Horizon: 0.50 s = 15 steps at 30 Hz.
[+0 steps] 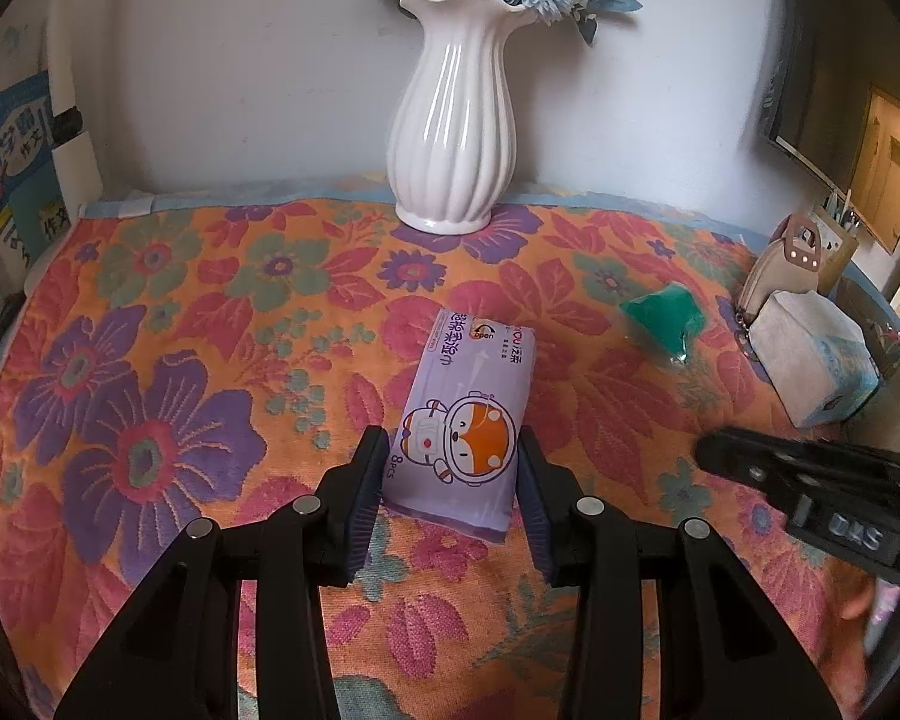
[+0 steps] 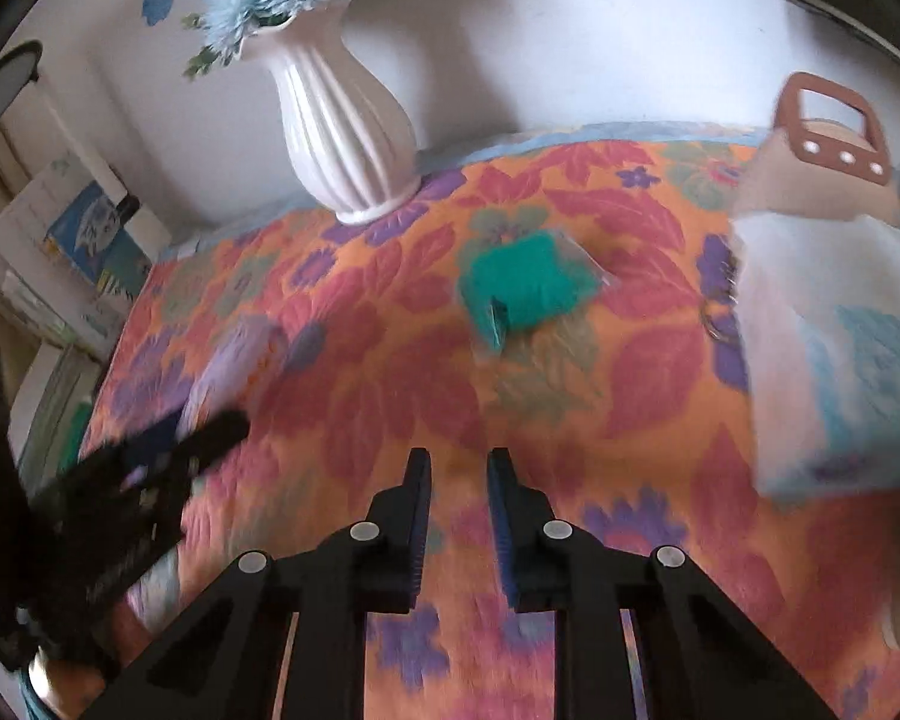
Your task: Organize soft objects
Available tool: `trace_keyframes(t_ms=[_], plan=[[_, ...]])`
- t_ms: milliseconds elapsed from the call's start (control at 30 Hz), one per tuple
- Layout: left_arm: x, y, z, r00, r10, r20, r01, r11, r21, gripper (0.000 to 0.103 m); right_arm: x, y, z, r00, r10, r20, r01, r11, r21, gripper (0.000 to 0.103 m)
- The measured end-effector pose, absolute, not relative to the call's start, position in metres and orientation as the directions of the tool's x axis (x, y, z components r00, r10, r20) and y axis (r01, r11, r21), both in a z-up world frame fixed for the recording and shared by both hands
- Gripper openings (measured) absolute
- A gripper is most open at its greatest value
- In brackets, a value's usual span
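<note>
A white wall backs a tabletop spread with an orange flowered cloth; a ribbed white vase of blue flowers stands at the far edge, and books lean at the left

My left tool straddles the near end of the purple tissue pack, which lies flat on the cloth with its length running away from me. The pads sit against or just beside its two long sides; I cannot tell whether they are pressing yet, and the pack has not left the cloth. My right tool hangs over bare cloth with its jaws drawn narrow and nothing between them. Ahead of it lies the small green bagged item, and further right the white and blue tissue pack rests against a beige handbag

I take the step in hand to be securing the purple pack. To do it well I would squeeze only until the wrapper dimples, since it is soft and slippery, and keep the pads square to the sides so it does not twist out. I would lift it level, carry it low past the vase, and set it beside the other soft things at the right. My right tool should stay clear of that path, or spread for the green one
</note>
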<state>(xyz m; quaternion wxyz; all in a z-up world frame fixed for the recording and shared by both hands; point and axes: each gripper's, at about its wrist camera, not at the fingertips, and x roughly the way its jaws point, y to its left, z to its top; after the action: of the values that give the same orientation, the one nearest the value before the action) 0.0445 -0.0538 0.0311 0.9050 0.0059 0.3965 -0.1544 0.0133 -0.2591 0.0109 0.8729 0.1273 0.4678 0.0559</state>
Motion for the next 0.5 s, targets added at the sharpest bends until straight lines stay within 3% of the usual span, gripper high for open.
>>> trace_keyframes(t_ms=[133,200,300,433,500], plan=[[0.044,-0.054,0.031,0.642,-0.267,-0.719,0.277,0.955,-0.107,0.038,0.031,-0.262,0.017,0.542,0.17,-0.823,0.057,0.97,0.238,0.031],[0.045,-0.053,0.031,0.641,-0.267,-0.72,0.273,0.956,-0.111,0.038,0.049,-0.262,0.021,0.535,0.172,-0.827,0.06,0.969,0.241,0.064],[0.046,-0.051,0.031,0.639,-0.27,-0.721,0.267,0.956,-0.121,0.038,0.072,-0.264,0.023,0.541,0.132,-0.831,0.114,0.967,0.228,0.065],[0.045,-0.052,0.031,0.636,-0.274,-0.721,0.268,0.955,-0.127,0.038,0.109,-0.264,0.01,0.503,0.211,-0.838,0.11,0.946,0.304,0.066],[0.046,-0.051,0.031,0.634,-0.278,-0.722,0.269,0.954,-0.131,0.038,0.119,-0.256,0.011,0.532,0.161,-0.831,0.093,0.965,0.246,0.066]])
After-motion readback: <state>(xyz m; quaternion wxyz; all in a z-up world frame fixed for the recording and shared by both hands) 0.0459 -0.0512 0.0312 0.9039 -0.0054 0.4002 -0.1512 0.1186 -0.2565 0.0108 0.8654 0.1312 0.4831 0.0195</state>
